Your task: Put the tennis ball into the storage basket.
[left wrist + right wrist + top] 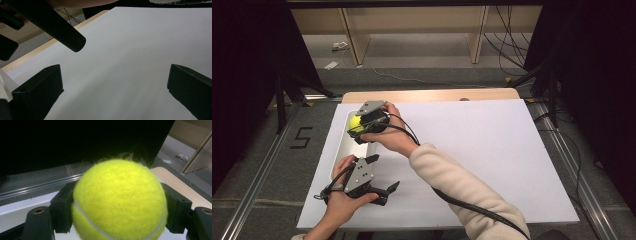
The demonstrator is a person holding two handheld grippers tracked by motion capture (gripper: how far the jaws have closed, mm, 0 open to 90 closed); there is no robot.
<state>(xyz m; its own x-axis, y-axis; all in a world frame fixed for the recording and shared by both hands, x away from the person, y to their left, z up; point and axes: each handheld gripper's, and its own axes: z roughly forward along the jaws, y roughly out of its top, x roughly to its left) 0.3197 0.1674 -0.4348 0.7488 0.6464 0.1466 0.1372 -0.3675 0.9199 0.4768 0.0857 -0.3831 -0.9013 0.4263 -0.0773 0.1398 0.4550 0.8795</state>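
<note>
A yellow-green tennis ball [355,121] sits between the jaws of my right gripper [355,128], which is shut on it. In the right gripper view the ball [120,200] bulges between the two black pads [62,212]. That hand reaches across to the table's left and holds the ball just above the far end of a long white tray [341,147]. My left gripper [384,172] rests near the front left of the table with its jaws wide apart and pointing right. Between them in the left gripper view [113,87] lies bare white sheet.
A white sheet [472,150] covers most of the table, with a wooden strip [432,95] showing along the far edge. A thick black cable [62,30] crosses the upper left of the left gripper view. Wooden shelving [412,30] stands beyond the table.
</note>
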